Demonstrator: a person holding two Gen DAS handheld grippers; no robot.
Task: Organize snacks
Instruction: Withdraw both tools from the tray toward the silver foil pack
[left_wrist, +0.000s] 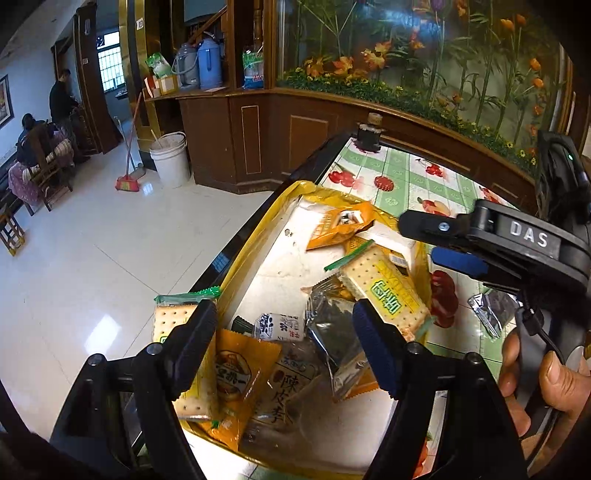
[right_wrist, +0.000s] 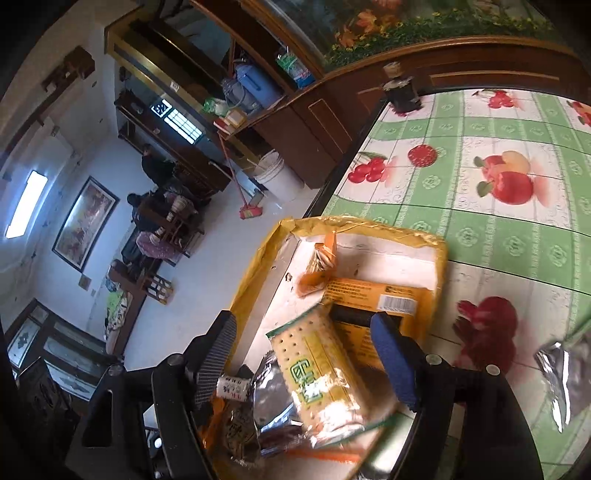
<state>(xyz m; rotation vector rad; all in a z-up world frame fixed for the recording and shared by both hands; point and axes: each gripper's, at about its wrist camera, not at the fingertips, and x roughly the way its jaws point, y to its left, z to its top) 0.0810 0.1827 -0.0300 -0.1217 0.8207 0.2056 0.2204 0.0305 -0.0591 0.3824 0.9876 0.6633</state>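
Note:
A yellow-rimmed box lid (left_wrist: 258, 236) (right_wrist: 255, 269) lies at the table's left edge and holds several snack packets. A cracker packet with green print (left_wrist: 384, 284) (right_wrist: 314, 373) lies on top. Orange packets (left_wrist: 340, 221), a silvery foil packet (left_wrist: 332, 325) and another cracker packet (left_wrist: 173, 325) lie around it. My left gripper (left_wrist: 284, 339) hovers open over the near end of the box. My right gripper (right_wrist: 306, 347) is open above the cracker packet; it shows in the left wrist view (left_wrist: 436, 240) over the box's right rim.
A foil packet (left_wrist: 487, 306) (right_wrist: 561, 376) lies on the fruit-patterned tablecloth (right_wrist: 480, 206) right of the box. A dark jar (left_wrist: 369, 134) stands at the table's far corner. Beyond the table's left edge are tiled floor, a white bucket (left_wrist: 171, 158), a broom and seated people.

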